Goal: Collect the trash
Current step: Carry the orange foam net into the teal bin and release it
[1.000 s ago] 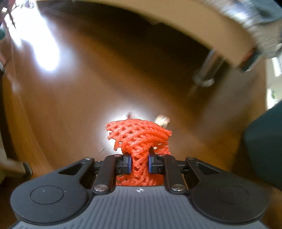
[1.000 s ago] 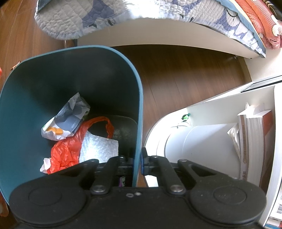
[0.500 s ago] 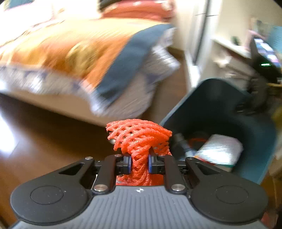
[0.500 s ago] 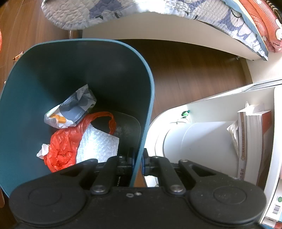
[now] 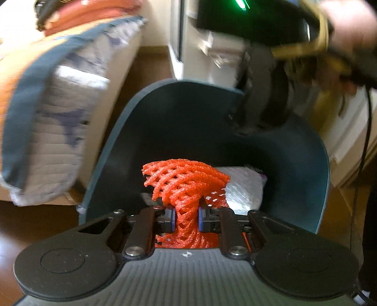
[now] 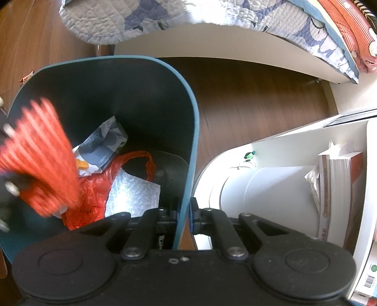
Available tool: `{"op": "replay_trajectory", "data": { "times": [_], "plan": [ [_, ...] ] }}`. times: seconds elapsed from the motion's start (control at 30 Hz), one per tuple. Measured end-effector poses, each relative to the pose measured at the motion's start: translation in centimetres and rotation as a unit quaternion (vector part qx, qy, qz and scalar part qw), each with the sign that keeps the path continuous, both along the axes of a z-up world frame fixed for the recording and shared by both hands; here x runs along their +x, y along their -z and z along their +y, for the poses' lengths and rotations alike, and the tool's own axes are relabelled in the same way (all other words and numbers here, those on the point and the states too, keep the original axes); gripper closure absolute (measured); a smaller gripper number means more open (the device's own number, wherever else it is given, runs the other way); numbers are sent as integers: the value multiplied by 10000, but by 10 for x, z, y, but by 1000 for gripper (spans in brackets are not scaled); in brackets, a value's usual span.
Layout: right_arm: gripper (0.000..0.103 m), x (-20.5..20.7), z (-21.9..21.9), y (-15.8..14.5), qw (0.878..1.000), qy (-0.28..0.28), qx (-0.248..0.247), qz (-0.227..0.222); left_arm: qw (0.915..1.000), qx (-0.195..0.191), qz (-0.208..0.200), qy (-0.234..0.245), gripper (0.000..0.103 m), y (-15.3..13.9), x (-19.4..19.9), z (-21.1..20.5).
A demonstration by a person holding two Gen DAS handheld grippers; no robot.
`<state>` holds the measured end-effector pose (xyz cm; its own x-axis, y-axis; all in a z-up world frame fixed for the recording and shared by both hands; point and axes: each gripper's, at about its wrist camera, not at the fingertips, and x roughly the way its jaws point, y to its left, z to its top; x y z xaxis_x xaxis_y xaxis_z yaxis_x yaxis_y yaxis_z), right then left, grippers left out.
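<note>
A bed (image 6: 212, 50) with a pale base fills the top of the right wrist view, and a quilted blue-and-white bedspread (image 6: 165, 16) hangs over its edge above a dark wooden floor (image 6: 247, 98). In the left wrist view the same bedspread (image 5: 54, 113) droops at the left, blurred. A white shelf unit (image 6: 294, 150) stands at the right of the right wrist view, with a stack of books (image 6: 339, 188) upright in its compartment.

Between bed and shelf stands a teal trash bin (image 6: 193, 131), its rim open to both cameras. Inside it lie a sheet of bubble wrap (image 6: 134, 195), an orange plastic bag (image 6: 94, 195) and a crumpled grey-and-white wrapper (image 6: 101, 150) that rests on the bag.

The right gripper (image 6: 183, 209) is clamped on the bin's near wall, one finger inside and one outside, with the thin wall pinched between the pads. In the left wrist view it appears as a dark blurred shape (image 5: 261, 98) on the bin's far rim, with a person's hand (image 5: 348, 30) behind it.

The left gripper (image 5: 186, 217) holds an orange foam fruit net (image 5: 186, 186), jaws nearly closed and squeezing the net's middle so that it fans out above the pads. The net hangs over the bin's opening, above the bubble wrap (image 5: 245, 188). In the right wrist view the net (image 6: 42, 160) shows as a motion-smeared orange fan at the bin's left side, in front of the bag and wrapper.
</note>
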<state>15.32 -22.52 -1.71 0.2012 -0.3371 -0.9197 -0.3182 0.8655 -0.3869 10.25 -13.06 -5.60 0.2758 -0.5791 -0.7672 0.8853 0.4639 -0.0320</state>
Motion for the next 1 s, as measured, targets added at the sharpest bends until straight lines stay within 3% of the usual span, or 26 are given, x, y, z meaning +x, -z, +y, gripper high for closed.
{"op": "replay_trajectory", "data": {
  "times": [0.13,0.4,0.67,0.8,0.83,0.9,1.0],
  "plan": [
    [96,1,1,-1,10000,-1,-1,2,9993,330,25,164,87,22,-2,-20],
    [97,1,1,-1,10000,18,12,-28,9943,809,665,214,87,55,14,-46],
    [96,2,2,-1,10000,12,16,-16,9934,970,545,266,85,63,7,-55],
    [96,3,2,0,10000,4,7,-8,9924,995,668,295,65,67,6,-55],
    [96,3,3,-1,10000,1,8,-6,9927,945,684,319,51,66,6,-54],
    [96,3,3,0,10000,-4,12,-2,9939,782,686,359,33,62,4,-50],
    [96,3,2,0,10000,5,18,-5,9946,583,733,450,32,54,4,-45]
  ]
}}
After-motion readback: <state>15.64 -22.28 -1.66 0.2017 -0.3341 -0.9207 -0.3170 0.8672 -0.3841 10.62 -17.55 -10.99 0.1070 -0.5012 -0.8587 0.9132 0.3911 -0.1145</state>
